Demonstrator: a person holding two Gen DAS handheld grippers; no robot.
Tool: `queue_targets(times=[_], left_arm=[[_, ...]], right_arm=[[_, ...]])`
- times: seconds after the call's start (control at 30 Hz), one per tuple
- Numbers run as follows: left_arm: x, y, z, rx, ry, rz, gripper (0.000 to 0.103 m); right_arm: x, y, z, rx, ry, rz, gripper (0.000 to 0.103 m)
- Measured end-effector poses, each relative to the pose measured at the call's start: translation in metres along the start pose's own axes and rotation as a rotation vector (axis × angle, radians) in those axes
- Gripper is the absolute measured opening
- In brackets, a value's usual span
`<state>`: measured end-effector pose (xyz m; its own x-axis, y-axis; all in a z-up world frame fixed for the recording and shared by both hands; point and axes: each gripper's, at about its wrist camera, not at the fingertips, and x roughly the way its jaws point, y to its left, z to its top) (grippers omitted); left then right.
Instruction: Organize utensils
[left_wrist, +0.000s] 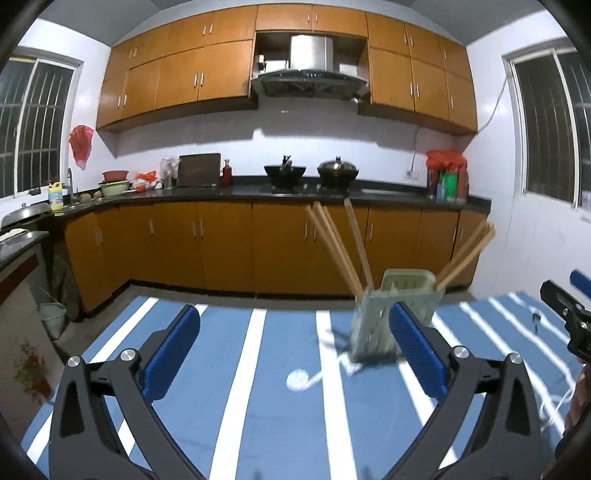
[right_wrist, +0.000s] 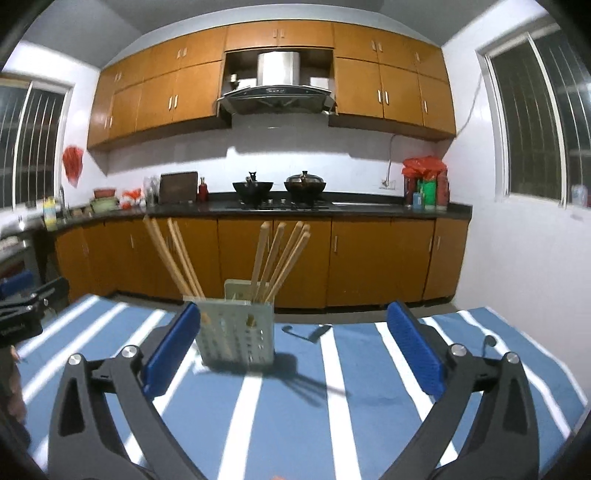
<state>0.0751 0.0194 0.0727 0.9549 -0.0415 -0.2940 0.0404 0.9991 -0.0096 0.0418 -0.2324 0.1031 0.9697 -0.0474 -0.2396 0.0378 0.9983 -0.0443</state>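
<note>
while both claws are standing spread to their widest with nothing between the blue pads, the right claw (right_wrist: 293, 347) is sitting nearer the utensil holder (right_wrist: 236, 332): the holder is just ahead of it and a little left of its centre line, close by the left pad, not touching so far as i can tell. the left claw (left_wrist: 295, 350) is also released and gripping nothing; from it the utensil holder (left_wrist: 391, 321) is lying ahead and to the right, partly hidden behind its right pad, so contact there is hard to judge.

the holder is standing upright on the striped blue tabletop (right_wrist: 295, 413), its long axis vertical, with wooden chopsticks (right_wrist: 273, 258) fanning up and outward from it in two bunches.

beyond the holder and to its right, a dark utensil (right_wrist: 306, 332) is lying flat on the cloth, its long axis running roughly crosswise; another small one (right_wrist: 487, 341) is resting further right of the holder, near the cloth's edge. judging by this, the right hand is better placed for either loose piece, and the claw would need to come down over the handle across its length.
</note>
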Motion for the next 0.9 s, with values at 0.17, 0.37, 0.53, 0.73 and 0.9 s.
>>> queue_targets(times=[0.17,0.37,0.53,0.73,0.9], left_arm=[[-0.014,-0.005,-0.024,0.016,0.018,-0.015,0.101],[-0.028,-0.013,-0.041,0.034,-0.016,0.021,0.101],[-0.03,-0.012,-0.052,0.018,0.01,0.008,0.101],[-0.027,-0.015,-0.064,0.016,0.082,-0.015,0.101],[-0.027,-0.015,-0.07,0.005,0.105,-0.01,0.101]], right_arm=[[-0.018,0.02,-0.023,-0.069,-0.014,-0.062,0.099],[-0.024,0.021,-0.039,-0.028,0.043,-0.017,0.099],[-0.025,0.015,-0.051,0.026,0.101,0.0,0.099],[-0.022,0.013,-0.066,0.047,0.147,0.007,0.099],[-0.021,0.014,-0.072,0.047,0.158,0.004,0.099]])
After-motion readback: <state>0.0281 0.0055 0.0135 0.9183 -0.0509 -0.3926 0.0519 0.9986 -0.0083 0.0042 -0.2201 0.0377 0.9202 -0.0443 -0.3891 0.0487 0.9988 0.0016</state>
